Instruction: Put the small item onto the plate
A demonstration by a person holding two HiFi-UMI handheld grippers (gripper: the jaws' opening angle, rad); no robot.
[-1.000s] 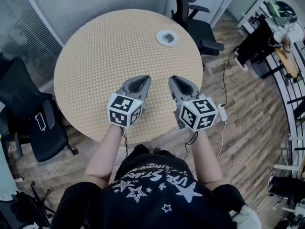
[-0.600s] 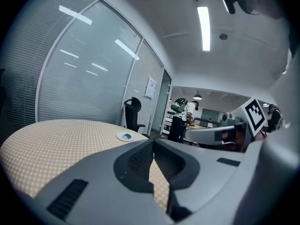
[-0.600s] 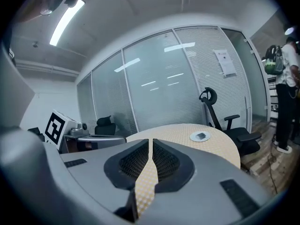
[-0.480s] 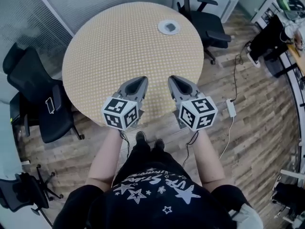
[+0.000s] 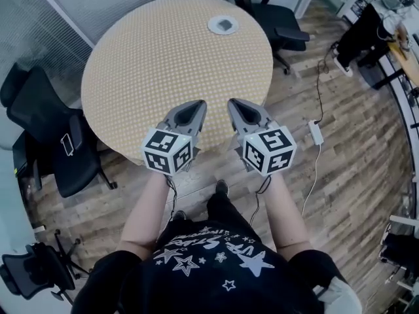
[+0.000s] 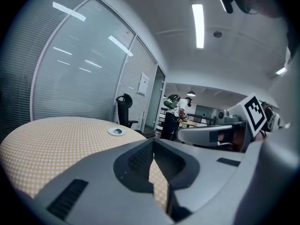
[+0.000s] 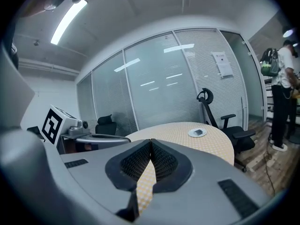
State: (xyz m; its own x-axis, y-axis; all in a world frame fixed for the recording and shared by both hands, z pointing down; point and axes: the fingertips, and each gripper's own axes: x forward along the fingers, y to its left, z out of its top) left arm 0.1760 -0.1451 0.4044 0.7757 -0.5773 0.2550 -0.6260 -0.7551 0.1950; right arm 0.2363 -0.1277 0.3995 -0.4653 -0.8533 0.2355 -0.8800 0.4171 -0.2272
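A small white plate (image 5: pixel 223 25) sits near the far edge of the round yellow-checked table (image 5: pixel 150 64), with a small dark item (image 5: pixel 224 25) lying on it. The same plate (image 6: pixel 116 131) (image 7: pixel 198 133) shows far off in both gripper views. My left gripper (image 5: pixel 198 104) and right gripper (image 5: pixel 232 103) hover side by side over the table's near edge, far from the plate. Both have their jaws together with nothing between them.
Black office chairs stand behind the table (image 5: pixel 272 18) and at its left (image 5: pixel 46 142). A white power strip (image 5: pixel 315 133) with a cable lies on the wooden floor at the right. A person (image 7: pixel 283 97) stands at a desk beyond the glass partition.
The person has stepped back from the table, so both grippers now sit over its near edge and the floor. The plate looks farther away. The right jaws have closed the last bit.
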